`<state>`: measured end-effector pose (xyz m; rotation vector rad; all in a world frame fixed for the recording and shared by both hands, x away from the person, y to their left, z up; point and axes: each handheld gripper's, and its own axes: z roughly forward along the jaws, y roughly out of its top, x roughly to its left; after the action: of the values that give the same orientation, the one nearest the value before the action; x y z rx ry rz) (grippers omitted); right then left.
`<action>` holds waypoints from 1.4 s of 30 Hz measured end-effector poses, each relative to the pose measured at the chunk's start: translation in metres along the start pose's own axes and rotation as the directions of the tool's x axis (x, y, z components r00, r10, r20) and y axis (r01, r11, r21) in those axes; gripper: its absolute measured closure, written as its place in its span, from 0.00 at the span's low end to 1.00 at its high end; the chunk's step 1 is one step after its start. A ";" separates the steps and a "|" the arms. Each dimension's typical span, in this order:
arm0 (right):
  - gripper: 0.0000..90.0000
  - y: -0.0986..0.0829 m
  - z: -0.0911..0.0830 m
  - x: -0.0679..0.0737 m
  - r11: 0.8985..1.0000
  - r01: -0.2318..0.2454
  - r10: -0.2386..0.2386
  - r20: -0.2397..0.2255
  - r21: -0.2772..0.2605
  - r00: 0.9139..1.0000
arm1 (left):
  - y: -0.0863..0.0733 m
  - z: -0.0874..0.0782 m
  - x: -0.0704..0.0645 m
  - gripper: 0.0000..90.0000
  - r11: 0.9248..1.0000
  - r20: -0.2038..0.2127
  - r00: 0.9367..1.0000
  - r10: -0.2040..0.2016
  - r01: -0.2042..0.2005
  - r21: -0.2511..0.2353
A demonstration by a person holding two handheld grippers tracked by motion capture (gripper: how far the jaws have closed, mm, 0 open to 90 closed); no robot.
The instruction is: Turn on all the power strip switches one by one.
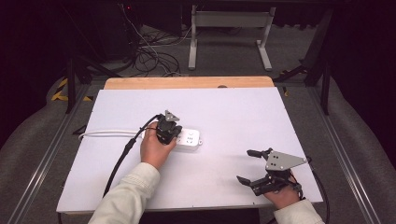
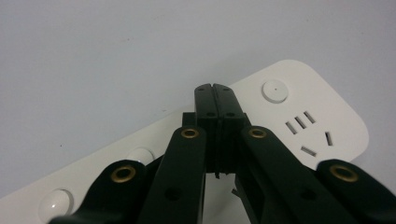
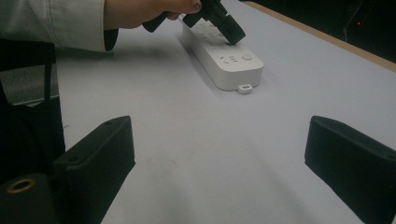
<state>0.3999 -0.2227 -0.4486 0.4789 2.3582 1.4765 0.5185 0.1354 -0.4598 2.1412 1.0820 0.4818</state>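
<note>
No brand, label or writing can be read on anything on the table, which is a white board with a wooden edge showing at its far side. A white power strip lies near the middle of the board, its long side running left to right, with a white cable leading off from its left end toward the table's left edge. In the left gripper view the strip's top face carries a round button near one end, a set of socket slots beside it, and two more rounded white bumps farther along. The left gripper is held in the person's left hand directly over the strip; its two black jaws are pressed flat together with nothing between them, and their joined tips point down at the strip's top face, close beside the button, though actual contact cannot be told. The right gripper sits near the front right edge of the table, well apart from the strip, held in the right hand. Its jaws stand wide apart and empty, with bare table between them in the right gripper view.
</note>
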 end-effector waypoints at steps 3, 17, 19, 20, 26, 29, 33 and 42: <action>0.10 0.000 0.000 0.000 1.000 0.000 0.000 -0.001 -0.001 1.000 | -0.001 0.001 0.000 1.00 1.000 -0.004 1.000 0.006 -0.006 -0.008; 0.10 0.000 0.000 0.000 1.000 -0.003 0.003 -0.001 -0.002 1.000 | -0.002 0.002 -0.001 1.00 1.000 -0.017 1.000 0.011 -0.012 -0.017; 0.10 0.000 0.001 0.000 1.000 -0.003 0.003 -0.002 0.000 1.000 | -0.003 0.003 0.000 1.00 1.000 -0.008 1.000 0.005 -0.005 -0.014; 0.10 0.000 0.001 0.000 1.000 -0.003 0.003 -0.002 0.000 1.000 | -0.003 0.003 0.000 1.00 1.000 -0.008 1.000 0.005 -0.005 -0.014; 0.10 0.000 -0.001 0.000 1.000 -0.002 0.002 0.002 -0.008 1.000 | 0.003 0.001 0.000 1.00 1.000 0.018 1.000 -0.011 0.011 -0.021; 0.10 0.000 -0.001 -0.001 1.000 -0.007 0.007 0.004 -0.007 1.000 | 0.009 -0.008 -0.001 1.00 0.995 0.063 0.997 -0.055 0.060 -0.083; 0.10 0.000 0.000 -0.002 1.000 -0.006 0.006 0.001 -0.001 1.000 | 0.016 -0.017 -0.009 1.00 0.995 0.055 0.998 -0.006 0.011 -0.099; 0.10 0.000 -0.001 0.000 1.000 -0.004 0.004 0.003 -0.005 1.000 | 0.015 -0.006 -0.017 1.00 0.996 0.106 0.994 -0.002 0.011 -0.085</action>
<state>0.3997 -0.2237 -0.4482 0.4846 2.3519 1.4817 0.5131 0.1182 -0.4451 2.0640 0.9918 0.3999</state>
